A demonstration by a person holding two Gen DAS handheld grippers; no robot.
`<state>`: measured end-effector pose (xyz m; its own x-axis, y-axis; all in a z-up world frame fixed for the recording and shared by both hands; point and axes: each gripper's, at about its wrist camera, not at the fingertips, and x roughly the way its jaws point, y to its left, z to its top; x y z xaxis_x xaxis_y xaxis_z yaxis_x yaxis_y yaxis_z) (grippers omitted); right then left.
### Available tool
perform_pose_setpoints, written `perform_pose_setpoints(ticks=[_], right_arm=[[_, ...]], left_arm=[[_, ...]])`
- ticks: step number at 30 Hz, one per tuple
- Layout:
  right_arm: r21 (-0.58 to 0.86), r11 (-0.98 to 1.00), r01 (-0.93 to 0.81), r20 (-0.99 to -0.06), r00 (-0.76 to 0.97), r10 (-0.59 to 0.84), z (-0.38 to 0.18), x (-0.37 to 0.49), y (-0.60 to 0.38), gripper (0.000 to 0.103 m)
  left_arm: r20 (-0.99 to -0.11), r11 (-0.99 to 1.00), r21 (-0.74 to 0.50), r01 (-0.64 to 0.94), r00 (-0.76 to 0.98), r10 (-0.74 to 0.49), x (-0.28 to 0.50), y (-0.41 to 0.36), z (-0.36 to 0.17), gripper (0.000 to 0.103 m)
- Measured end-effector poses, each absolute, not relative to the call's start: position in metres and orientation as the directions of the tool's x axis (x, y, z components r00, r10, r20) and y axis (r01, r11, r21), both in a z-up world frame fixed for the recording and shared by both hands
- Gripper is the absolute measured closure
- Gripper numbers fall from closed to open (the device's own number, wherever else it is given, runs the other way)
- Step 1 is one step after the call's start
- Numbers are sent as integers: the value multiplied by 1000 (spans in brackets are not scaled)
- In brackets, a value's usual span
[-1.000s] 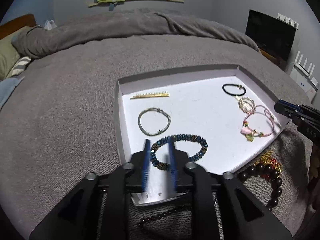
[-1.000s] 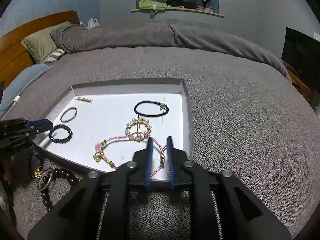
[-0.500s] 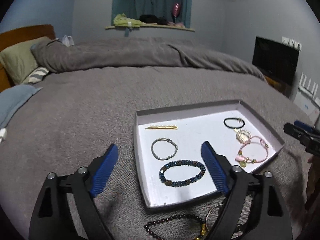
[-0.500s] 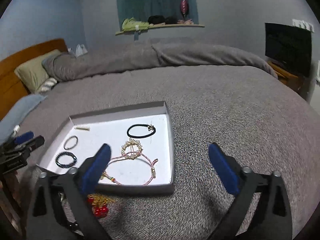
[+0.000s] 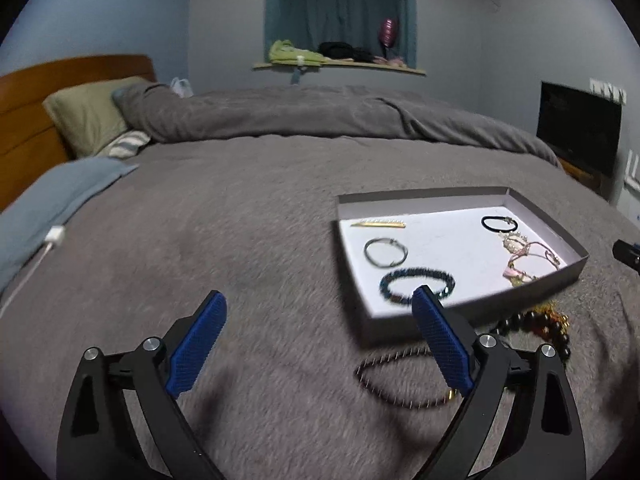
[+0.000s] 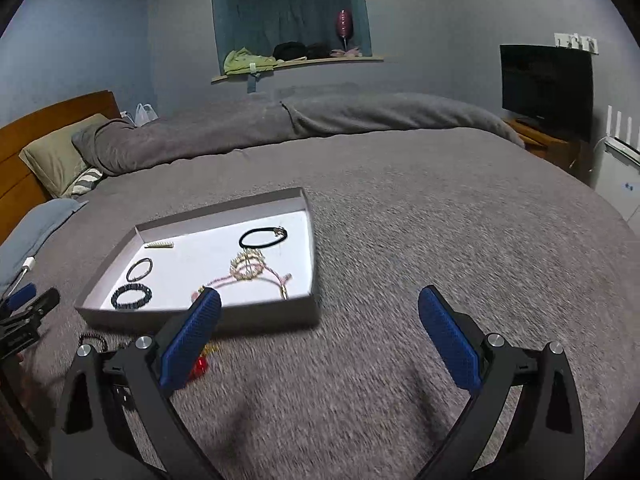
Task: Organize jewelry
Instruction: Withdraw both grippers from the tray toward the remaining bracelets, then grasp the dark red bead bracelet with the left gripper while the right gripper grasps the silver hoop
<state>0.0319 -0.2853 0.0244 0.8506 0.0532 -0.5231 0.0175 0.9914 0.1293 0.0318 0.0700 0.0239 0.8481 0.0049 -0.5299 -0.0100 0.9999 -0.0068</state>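
Note:
A shallow grey tray [image 5: 460, 194] lies on the bed with a blue bead bracelet [image 5: 418, 284], a silver bangle [image 5: 385, 252], a gold clip [image 5: 378, 223], a black hair tie [image 5: 499, 224] and a pink cord bracelet [image 5: 532, 264] in it. A dark bead string [image 5: 400, 380] and brown beads with gold and red bits [image 5: 536, 320] lie on the blanket in front of the tray. My left gripper [image 5: 319, 295] hovers left of the tray, its jaws opening with nothing between them. My right gripper [image 6: 320, 294] is open and empty, right of the tray [image 6: 224, 216].
The grey blanket [image 6: 440, 220] stretches wide on all sides. Pillows [image 5: 84, 116] and a wooden headboard [image 5: 24, 120] are at the far left, with a white charger and cable [image 5: 54, 236] on a blue cloth. A dark screen [image 6: 546, 88] stands at the right wall.
Both grippers went from nearly shut over the tray's bracelets to wide open and drew back from the tray, left one leftward, right one rightward. The blue and pink bracelets stay in the tray.

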Motion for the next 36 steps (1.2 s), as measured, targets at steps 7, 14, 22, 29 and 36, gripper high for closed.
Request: perform_pose_setpoints(ticks=[7, 14, 22, 29, 36], right_arm=[[121, 993, -15, -517, 853, 75, 20, 4, -284, 6], [102, 990, -94, -547, 826, 135, 6, -6, -260, 6], [65, 979, -192, -570, 798, 194, -2, -9, -230, 6], [85, 971, -223, -583, 779, 230, -4, -6, -215, 6], [83, 920, -384, -563, 744, 361, 2, -5, -175, 7]], left_arm=[[-591, 997, -83, 5, 805, -53, 4, 80, 5, 8], [-613, 998, -60, 35, 787, -65, 1, 67, -3, 8], [-628, 997, -56, 60, 774, -82, 0, 61, -8, 8], [-634, 993, -105, 62, 765, -115, 10, 65, -7, 8], [-661, 982, -92, 167, 727, -185, 32, 63, 2, 10]])
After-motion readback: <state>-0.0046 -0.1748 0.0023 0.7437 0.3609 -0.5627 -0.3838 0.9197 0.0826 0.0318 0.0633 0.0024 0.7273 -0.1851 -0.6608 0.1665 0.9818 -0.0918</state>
